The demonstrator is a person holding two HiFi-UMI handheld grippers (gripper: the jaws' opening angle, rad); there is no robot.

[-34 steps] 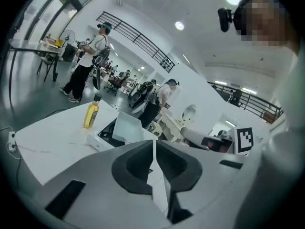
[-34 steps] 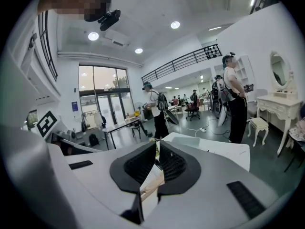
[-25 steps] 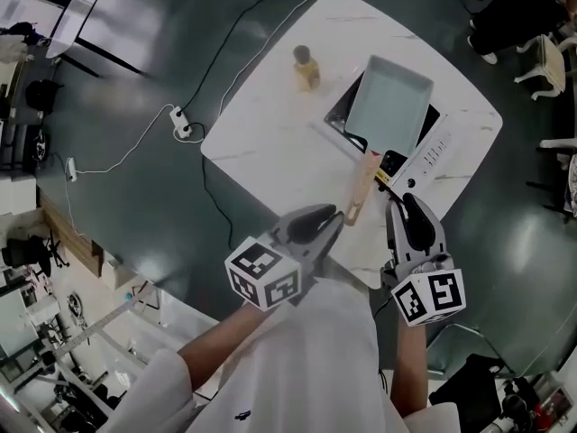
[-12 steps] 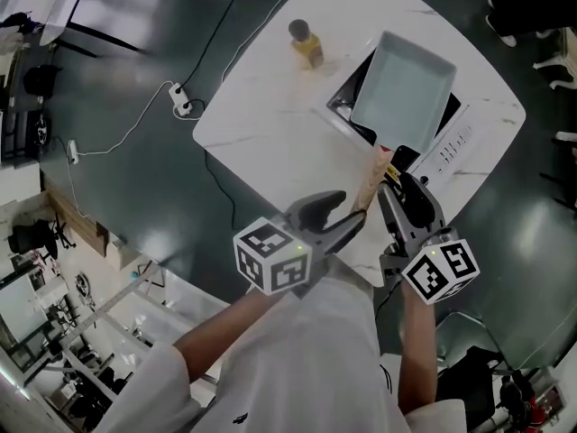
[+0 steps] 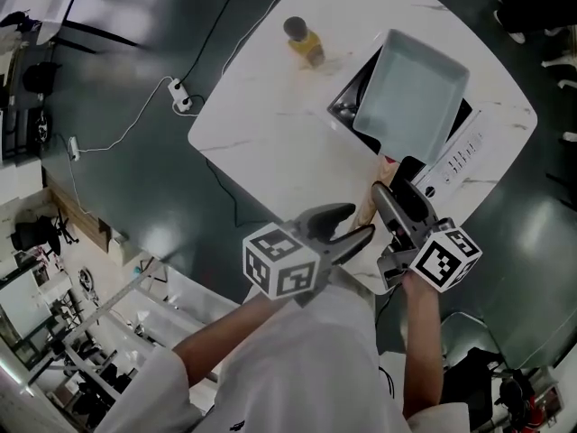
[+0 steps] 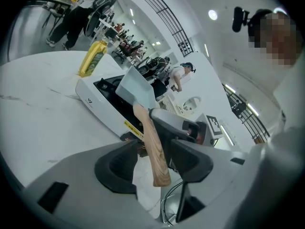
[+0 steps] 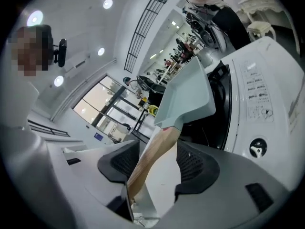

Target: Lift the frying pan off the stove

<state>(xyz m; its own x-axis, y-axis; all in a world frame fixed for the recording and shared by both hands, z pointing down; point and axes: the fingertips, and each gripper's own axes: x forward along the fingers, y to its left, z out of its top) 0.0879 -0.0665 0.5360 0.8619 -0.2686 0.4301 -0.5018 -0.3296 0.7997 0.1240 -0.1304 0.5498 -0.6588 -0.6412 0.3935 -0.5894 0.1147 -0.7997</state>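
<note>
Now, the frying pan (image 5: 412,93) is seen sitting on the stove (image 5: 455,156), at the right-hand corner of the table (image 5: 270,124), with its wooden handle (image 6: 151,142) pointed back towards the near edge. The left gripper (image 6: 152,163) is being opened, jaws wide, and the handle's end is framed between the pads but not pressed. The right gripper (image 7: 159,166) is being opened too, jaws well apart, with the handle running between them further up and nothing clamped. So nothing is held yet. For a clean lift, both sets of jaws should be closed squarely on the wood, the right grip kept close to the pan's body. The pan is best raised level and straight up, so the rounded handle is not allowed to roll. The pan is seen to be empty. A bottle (image 5: 305,41) of yellow liquid is left standing by the far edge
</note>
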